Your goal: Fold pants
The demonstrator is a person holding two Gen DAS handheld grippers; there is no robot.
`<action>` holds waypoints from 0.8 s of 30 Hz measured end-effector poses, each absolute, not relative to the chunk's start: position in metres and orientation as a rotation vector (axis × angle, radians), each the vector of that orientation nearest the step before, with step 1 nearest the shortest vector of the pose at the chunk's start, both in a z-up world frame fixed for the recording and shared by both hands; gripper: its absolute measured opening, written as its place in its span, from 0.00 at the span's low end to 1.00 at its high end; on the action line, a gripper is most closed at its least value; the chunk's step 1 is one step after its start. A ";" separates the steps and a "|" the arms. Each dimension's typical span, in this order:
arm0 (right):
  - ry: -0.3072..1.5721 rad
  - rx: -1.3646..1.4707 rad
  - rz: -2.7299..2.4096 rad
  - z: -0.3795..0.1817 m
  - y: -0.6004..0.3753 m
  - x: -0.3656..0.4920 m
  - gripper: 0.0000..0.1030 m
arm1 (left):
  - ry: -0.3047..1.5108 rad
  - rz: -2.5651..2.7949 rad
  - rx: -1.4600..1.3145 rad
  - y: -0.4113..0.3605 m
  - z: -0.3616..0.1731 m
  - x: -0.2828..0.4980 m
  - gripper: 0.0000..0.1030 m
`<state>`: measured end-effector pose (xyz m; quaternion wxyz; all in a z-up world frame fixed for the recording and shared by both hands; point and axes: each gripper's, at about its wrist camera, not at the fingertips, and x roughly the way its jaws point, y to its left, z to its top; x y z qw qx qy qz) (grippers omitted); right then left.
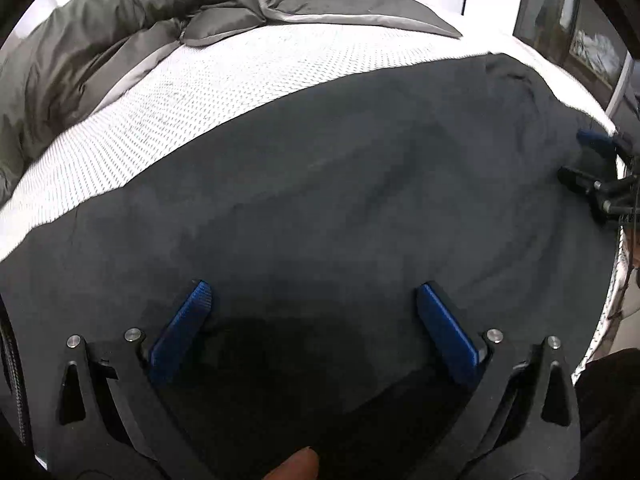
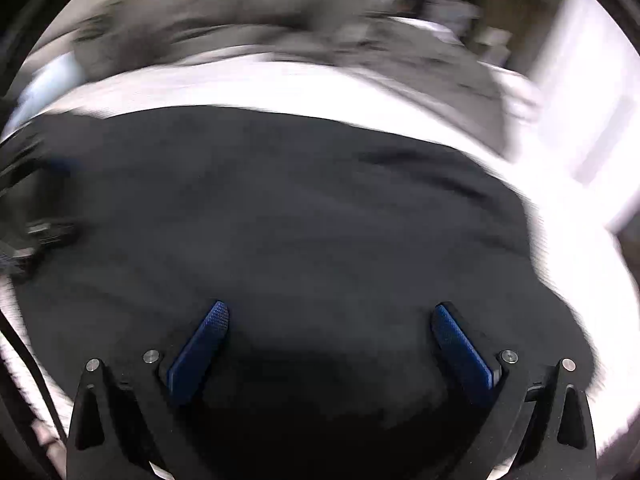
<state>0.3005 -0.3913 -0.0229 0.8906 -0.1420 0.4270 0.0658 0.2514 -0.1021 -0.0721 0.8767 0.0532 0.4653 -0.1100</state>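
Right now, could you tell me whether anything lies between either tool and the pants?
Nothing visible does. The left tool and right tool are both open, directly over the dark pants, with only bare cloth between their fingers.

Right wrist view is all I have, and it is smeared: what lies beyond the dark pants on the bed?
Observer: A grey quilted duvet is bunched at the far side, sharp in the left wrist view.
Operator: What do the pants lie on?
Observer: The dark grey fabric pants lie spread on a white knitted mattress cover with a fine dotted weave.
Operator: Is the left gripper holding anything?
Observer: No. The left gripper hangs open over the pants, its blue fingertips wide apart.
Operator: And mine?
Observer: The right gripper is open too, with nothing between its fingers.
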 end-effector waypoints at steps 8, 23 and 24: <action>0.848 -0.334 0.187 -0.014 -0.368 0.292 0.95 | 0.967 -0.217 0.089 -0.087 -0.072 0.244 0.99; 0.912 -0.478 0.133 -0.036 -0.305 0.342 0.97 | 1.011 -0.150 0.091 -0.050 -0.072 0.273 1.00; 0.887 -0.510 -0.013 -0.036 -0.324 0.348 0.97 | 1.009 -0.130 0.084 -0.042 -0.072 0.272 1.00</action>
